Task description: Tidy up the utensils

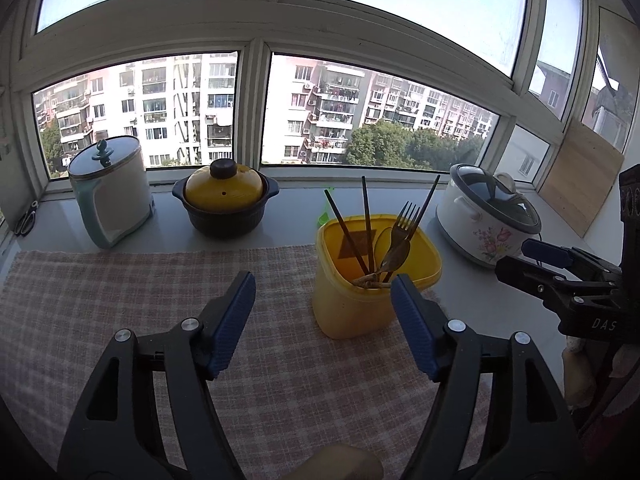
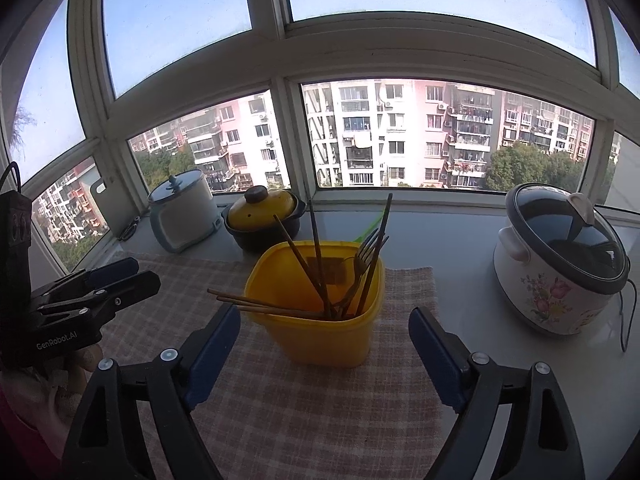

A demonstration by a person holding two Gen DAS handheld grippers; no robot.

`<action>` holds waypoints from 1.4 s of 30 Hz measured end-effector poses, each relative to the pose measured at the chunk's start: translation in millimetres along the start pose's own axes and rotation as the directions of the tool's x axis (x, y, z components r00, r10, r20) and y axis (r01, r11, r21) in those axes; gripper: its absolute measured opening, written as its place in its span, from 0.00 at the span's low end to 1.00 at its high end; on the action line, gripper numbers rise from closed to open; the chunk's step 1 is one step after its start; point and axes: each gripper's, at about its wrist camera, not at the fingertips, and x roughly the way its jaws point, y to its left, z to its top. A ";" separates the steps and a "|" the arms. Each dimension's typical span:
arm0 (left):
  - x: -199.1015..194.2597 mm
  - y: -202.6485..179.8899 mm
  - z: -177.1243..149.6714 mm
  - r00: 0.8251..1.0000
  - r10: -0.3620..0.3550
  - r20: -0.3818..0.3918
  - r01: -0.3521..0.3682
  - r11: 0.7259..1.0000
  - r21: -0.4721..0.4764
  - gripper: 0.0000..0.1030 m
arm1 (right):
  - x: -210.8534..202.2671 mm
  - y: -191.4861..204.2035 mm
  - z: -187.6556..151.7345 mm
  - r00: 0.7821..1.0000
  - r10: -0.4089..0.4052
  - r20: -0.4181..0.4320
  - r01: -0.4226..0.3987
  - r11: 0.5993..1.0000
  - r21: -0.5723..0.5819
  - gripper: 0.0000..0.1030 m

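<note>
A yellow plastic tub (image 1: 360,304) (image 2: 320,320) stands on a pink checked cloth (image 1: 120,304) (image 2: 300,412). It holds several dark chopsticks (image 1: 366,220) (image 2: 316,248), a fork (image 1: 406,216) (image 2: 366,252) and a spoon (image 1: 394,258). Some chopsticks (image 2: 248,302) lean out over its left rim. My left gripper (image 1: 323,280) is open and empty, just in front and left of the tub. My right gripper (image 2: 324,316) is open and empty, with the tub ahead between its fingers. Each gripper shows in the other's view: the right one (image 1: 560,280), the left one (image 2: 100,284).
On the windowsill counter stand a white-green kettle (image 1: 110,192) (image 2: 184,210), a yellow-lidded dark clay pot (image 1: 226,200) (image 2: 262,218) and a floral rice cooker (image 1: 488,216) (image 2: 560,260). A wooden board (image 1: 580,176) leans at the right corner. Scissors (image 1: 26,218) lie far left.
</note>
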 end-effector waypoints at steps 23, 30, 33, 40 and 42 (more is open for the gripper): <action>-29.0 -22.4 -26.2 0.990 0.142 -0.011 -0.141 0.988 0.060 1.00 | -32.3 2.6 -17.2 0.991 -0.107 0.086 0.105 0.994 0.026 1.00; -28.6 -23.9 -28.5 0.988 0.153 -0.022 -0.151 0.986 0.067 1.00 | -31.5 2.6 -21.3 0.990 -0.113 0.081 0.112 0.994 0.019 1.00; -28.4 -24.2 -29.4 0.987 0.158 -0.024 -0.156 0.986 0.067 1.00 | -31.8 1.5 -21.6 0.990 -0.114 0.080 0.112 0.993 0.021 1.00; -26.3 -23.1 -30.5 0.986 0.162 -0.036 -0.159 0.985 0.067 1.00 | -31.7 0.8 -21.6 0.990 -0.114 0.079 0.113 0.993 0.023 1.00; -26.0 -22.8 -30.3 0.986 0.163 -0.036 -0.161 0.985 0.066 1.00 | -31.5 -0.3 -21.9 0.990 -0.115 0.079 0.114 0.993 0.025 1.00</action>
